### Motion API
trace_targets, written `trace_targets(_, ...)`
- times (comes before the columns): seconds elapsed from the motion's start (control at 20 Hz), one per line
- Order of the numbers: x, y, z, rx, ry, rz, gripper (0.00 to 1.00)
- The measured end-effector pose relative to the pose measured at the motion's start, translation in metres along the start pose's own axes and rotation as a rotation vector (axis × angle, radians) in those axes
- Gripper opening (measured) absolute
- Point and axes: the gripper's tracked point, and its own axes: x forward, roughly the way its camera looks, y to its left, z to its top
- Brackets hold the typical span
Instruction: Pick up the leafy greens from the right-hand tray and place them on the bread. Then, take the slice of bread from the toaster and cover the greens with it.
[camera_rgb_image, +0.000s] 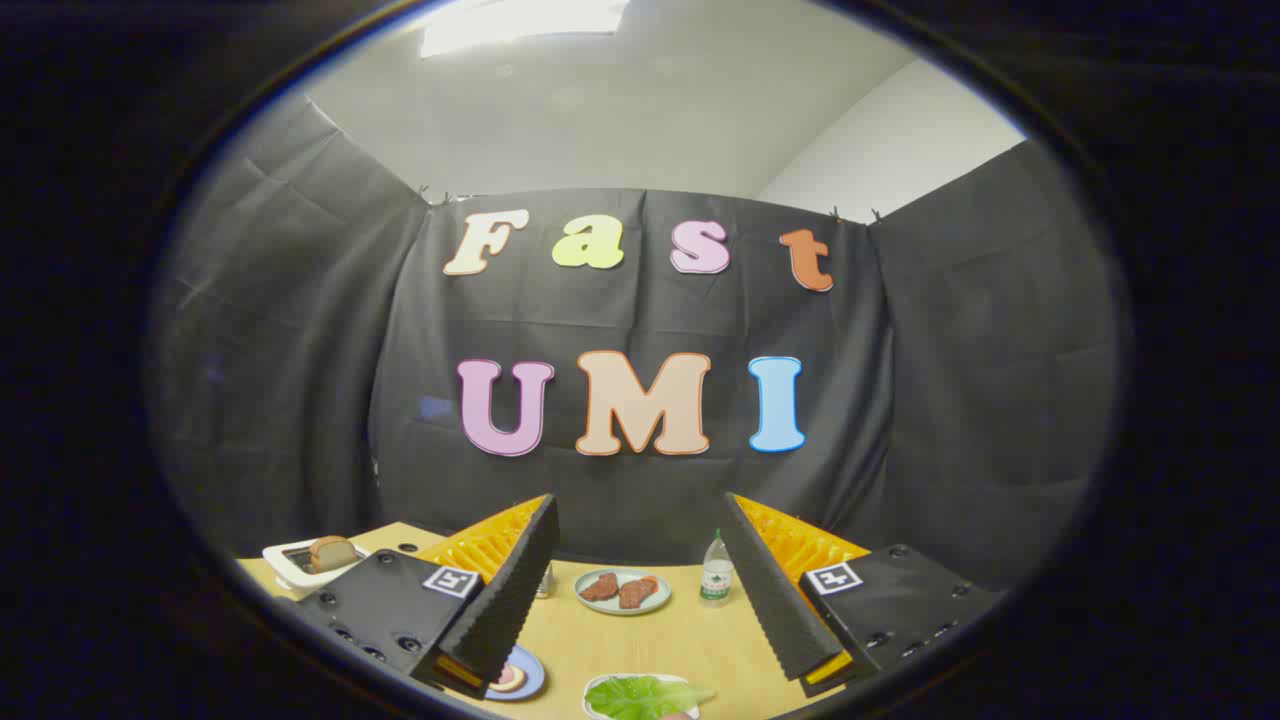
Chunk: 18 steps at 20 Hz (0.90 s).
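My gripper (640, 590) hangs open above the wooden table (690, 640), nothing between its fingers. Below and between the fingertips lies a white tray (600, 685) with green leafy greens (645, 696). A toaster (300, 565) stands beyond the left finger at the table's far left, with a slice of bread (333, 551) sticking up from it. Partly hidden under the left finger is a blue plate (520, 676) holding something round and pale; I cannot tell whether it is bread.
A light plate (624, 591) with two brown-red pieces of meat sits farther back between the fingers. A small clear bottle (716, 570) with a green cap stands next to it by the right finger. The black cloth wall closes the back.
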Motion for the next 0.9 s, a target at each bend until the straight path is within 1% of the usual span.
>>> trace_targets(0.5, -0.003, -0.015, -0.004, 0.009, 0.004, -0.003, 1.00)
trace_targets(0.9, 0.003, -0.022, -0.013, 0.009, 0.027, 0.028, 1.00)
